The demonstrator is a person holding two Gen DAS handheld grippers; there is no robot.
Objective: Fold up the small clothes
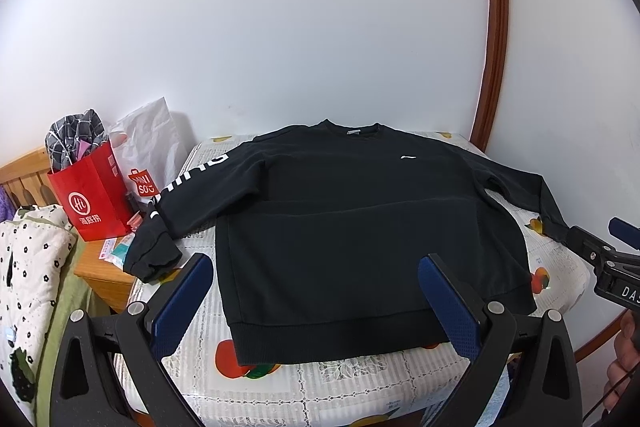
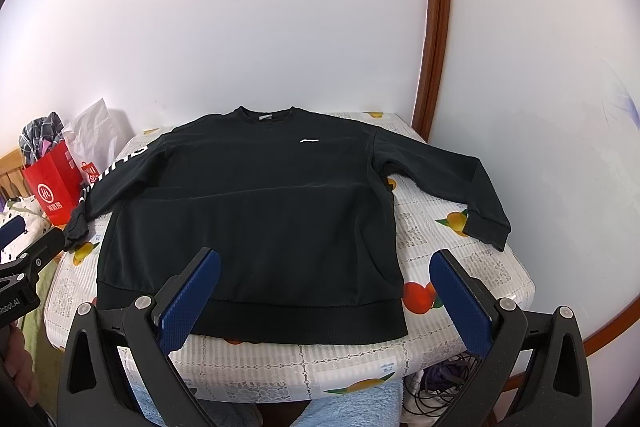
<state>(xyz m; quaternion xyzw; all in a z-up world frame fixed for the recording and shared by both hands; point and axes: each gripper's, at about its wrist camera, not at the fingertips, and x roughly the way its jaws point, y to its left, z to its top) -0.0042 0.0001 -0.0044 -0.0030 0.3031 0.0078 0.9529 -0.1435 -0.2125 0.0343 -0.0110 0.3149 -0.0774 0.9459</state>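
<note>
A black long-sleeved sweatshirt [image 1: 352, 223] lies flat, front up, on a small table with a fruit-print cloth [image 1: 328, 383]; it also shows in the right wrist view [image 2: 256, 211]. Both sleeves are spread out; the left one with white lettering [image 1: 188, 183] hangs over the table's left edge. My left gripper [image 1: 316, 299] is open and empty, hovering over the hem's left half. My right gripper [image 2: 326, 291] is open and empty over the hem's right corner. The right gripper also shows at the left view's right edge [image 1: 596, 247], beside the right cuff.
A red paper bag [image 1: 90, 195] and a white Miniso bag [image 1: 146, 155] stand on a wooden nightstand [image 1: 102, 271] left of the table. Bedding [image 1: 32, 267] lies further left. A white wall and brown door frame [image 1: 494, 67] are behind. Cables [image 2: 444, 387] lie under the table.
</note>
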